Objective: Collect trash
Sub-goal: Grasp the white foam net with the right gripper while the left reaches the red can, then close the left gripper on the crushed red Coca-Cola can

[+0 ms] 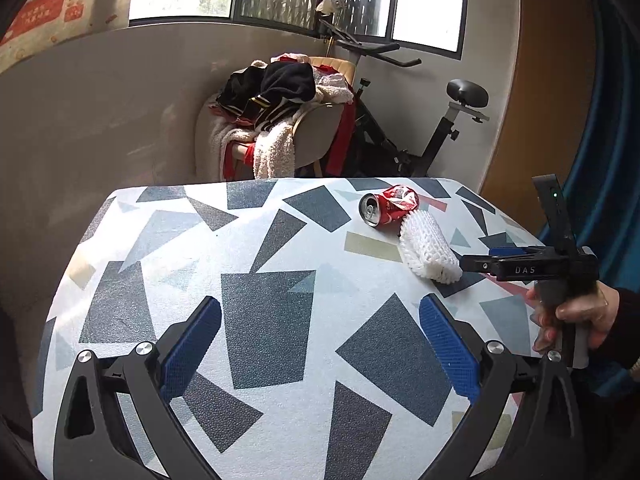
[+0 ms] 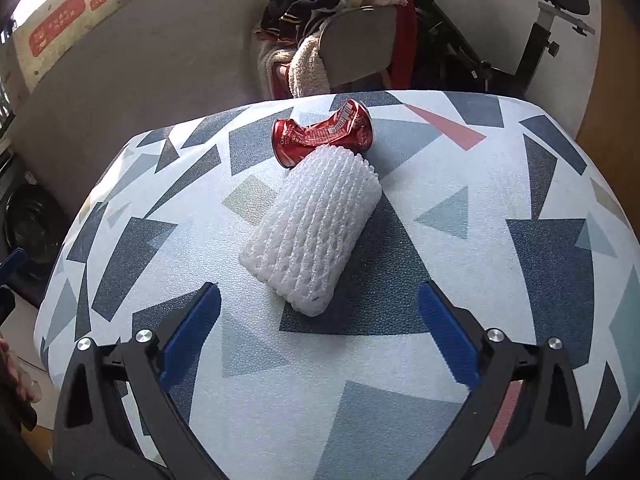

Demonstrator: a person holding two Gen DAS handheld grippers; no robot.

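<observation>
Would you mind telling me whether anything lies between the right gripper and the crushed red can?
Yes. The white foam net sleeve lies on the patterned table directly between the open right gripper and the crushed red can, its far end touching the can. Nothing blocks the sleeve itself.

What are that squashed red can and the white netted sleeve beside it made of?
The red can looks like thin painted metal, probably aluminium: glossy, sharply creased, with a bare silver end in the left wrist view. The white sleeve seems to be soft foam mesh, the kind wrapped around fruit: matte, puffy strands in an open lattice. It lies against the can on the patterned table.
</observation>
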